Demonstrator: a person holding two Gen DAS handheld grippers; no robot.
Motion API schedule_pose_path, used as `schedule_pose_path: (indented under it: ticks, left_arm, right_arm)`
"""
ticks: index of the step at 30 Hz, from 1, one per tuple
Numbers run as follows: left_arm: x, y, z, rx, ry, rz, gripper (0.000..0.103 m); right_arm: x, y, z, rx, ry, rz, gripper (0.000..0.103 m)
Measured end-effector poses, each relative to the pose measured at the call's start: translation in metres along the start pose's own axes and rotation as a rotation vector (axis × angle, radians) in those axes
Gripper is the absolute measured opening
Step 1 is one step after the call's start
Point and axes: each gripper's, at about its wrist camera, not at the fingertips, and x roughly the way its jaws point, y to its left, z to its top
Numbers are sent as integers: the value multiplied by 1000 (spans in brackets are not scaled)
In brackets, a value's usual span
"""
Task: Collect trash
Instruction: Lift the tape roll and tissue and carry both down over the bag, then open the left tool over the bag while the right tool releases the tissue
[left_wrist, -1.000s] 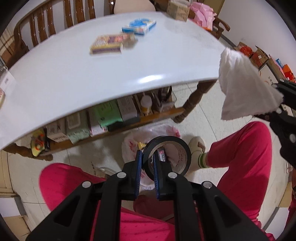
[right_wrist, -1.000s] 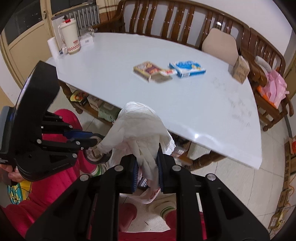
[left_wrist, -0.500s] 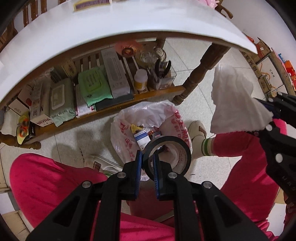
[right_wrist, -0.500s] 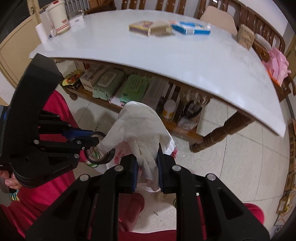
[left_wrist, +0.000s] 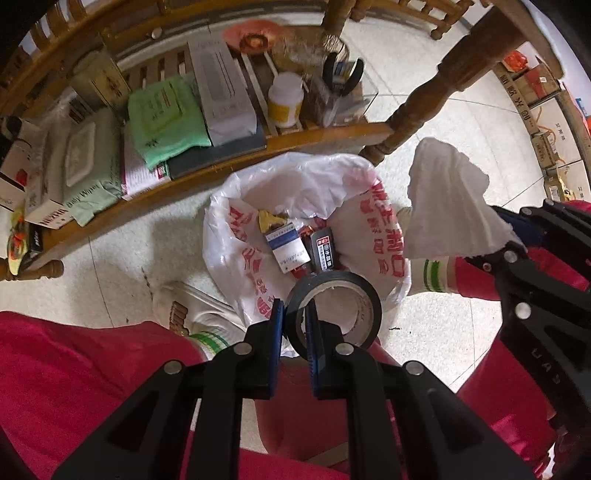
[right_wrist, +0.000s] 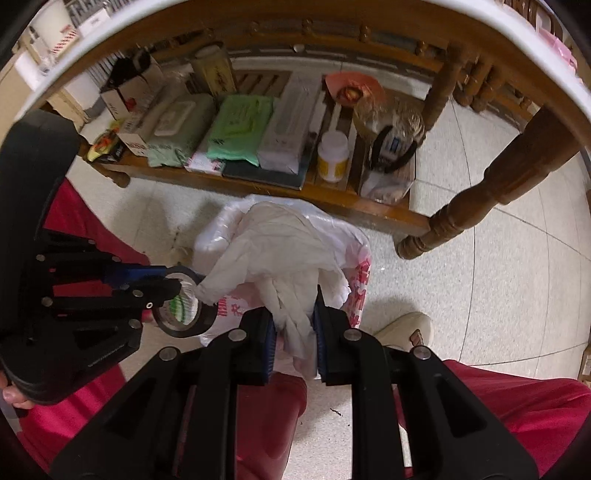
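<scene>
Both grippers dropping from tabletop toward trash bag (left_wrist: 380, 229) | left gripper (left_wrist: 294, 325) pinching tape roll (left_wrist: 334, 314) | right gripper (right_wrist: 294, 332) clamping crumpled tissue (right_wrist: 280, 251) | bag holding some trash, both drops pending

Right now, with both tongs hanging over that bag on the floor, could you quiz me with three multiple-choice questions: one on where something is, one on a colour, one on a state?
1. Where does the trash bag sit?
A. on the white tabletop
B. on the floor in front of the low wooden shelf
C. on a chair

2. What colour is the roll of tape?
A. black
B. yellow
C. green

3. What is the state of the right tongs?
A. open and empty
B. shut on a bottle
C. shut on the crumpled white tissue

Answers:
1 B, the bag stands on the tiles just before the shelf.
2 A, the roll in the left tongs is black outside with a pale core.
3 C, the tissue is pinched between the blue pads.
</scene>
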Motion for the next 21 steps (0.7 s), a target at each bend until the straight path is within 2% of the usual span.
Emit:
schedule_pose_path:
  ticks: [18,21]
  left_arm:
    - [83,25,29,-116,175,-49,12]
    - [100,30,33,-139,230,-70,12]
  right_arm:
    - [94,-24,0,105,203,39,18]
    - [108,-26,-1,125,234,43,18]
